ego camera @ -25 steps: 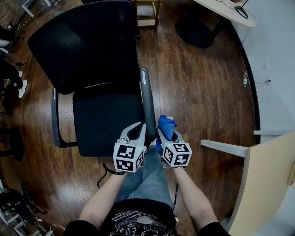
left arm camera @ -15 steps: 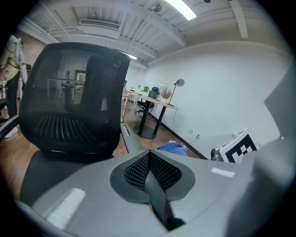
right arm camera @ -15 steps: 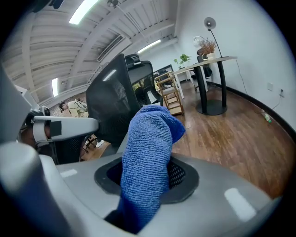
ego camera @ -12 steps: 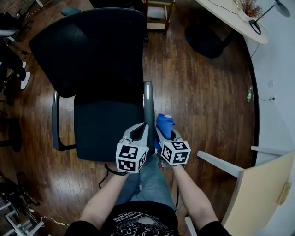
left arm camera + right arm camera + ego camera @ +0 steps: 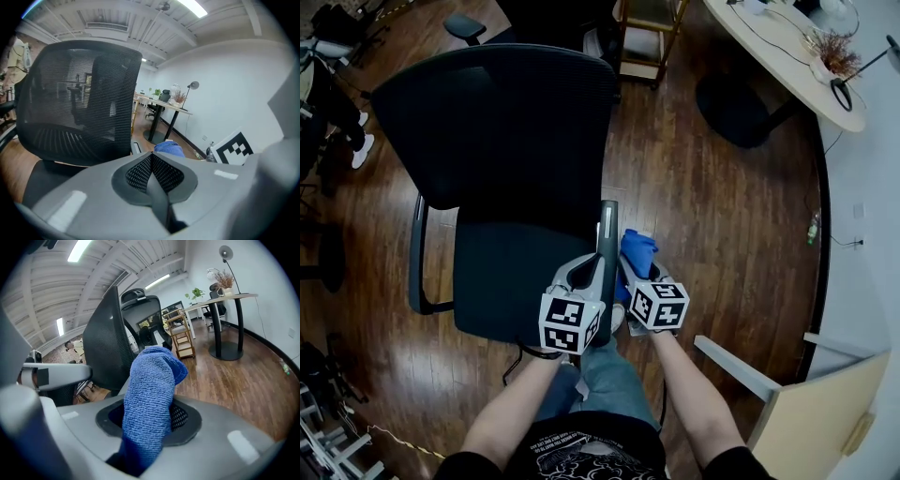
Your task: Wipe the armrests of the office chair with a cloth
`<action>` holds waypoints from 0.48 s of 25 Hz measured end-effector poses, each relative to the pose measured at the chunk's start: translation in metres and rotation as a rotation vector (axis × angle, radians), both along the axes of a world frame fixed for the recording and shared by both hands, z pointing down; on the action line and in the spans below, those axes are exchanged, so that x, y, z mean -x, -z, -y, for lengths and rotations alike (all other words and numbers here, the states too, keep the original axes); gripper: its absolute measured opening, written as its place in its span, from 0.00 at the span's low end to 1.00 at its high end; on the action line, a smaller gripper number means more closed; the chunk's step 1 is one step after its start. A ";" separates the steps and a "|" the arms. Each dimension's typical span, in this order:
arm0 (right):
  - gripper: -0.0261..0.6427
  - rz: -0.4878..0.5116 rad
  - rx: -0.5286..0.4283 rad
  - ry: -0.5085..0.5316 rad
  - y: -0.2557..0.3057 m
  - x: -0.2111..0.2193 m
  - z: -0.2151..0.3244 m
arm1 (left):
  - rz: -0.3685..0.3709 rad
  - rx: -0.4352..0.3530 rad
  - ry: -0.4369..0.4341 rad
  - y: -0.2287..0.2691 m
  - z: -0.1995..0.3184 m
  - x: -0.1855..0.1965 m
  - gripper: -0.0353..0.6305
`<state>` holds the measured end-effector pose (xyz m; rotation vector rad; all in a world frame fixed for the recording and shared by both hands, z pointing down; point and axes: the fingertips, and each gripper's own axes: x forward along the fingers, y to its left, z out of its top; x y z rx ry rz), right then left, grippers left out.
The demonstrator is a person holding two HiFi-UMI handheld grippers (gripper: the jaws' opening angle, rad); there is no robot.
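head view: one blue cloth [image 5: 637, 249], pinched by the right gripper [image 5: 630, 272], points forward past its fingertips; left gripper [image 5: 592, 268] closed, empty; one armrest [image 5: 607, 225] of two runs lengthwise between them.

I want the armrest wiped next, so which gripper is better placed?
Right. The right gripper holds the blue cloth beside the armrest; the left gripper has its jaws shut on nothing.

Blue cloth [image 5: 637, 249], knitted texture. Black office chair [image 5: 502, 141], fine mesh back. Grey left gripper [image 5: 587, 268] and right gripper [image 5: 637, 270], black-and-white square markers. Reddish-brown wooden floor [image 5: 717, 206].
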<state>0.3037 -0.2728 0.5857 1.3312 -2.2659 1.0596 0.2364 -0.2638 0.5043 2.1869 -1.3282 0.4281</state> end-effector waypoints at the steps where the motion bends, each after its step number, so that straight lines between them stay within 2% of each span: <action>1: 0.25 0.005 0.000 -0.001 0.000 0.000 0.008 | 0.002 0.000 0.007 0.000 0.004 0.002 0.06; 12: 0.25 0.036 -0.025 0.027 0.007 0.008 0.085 | 0.016 0.007 0.089 -0.003 0.031 0.024 0.06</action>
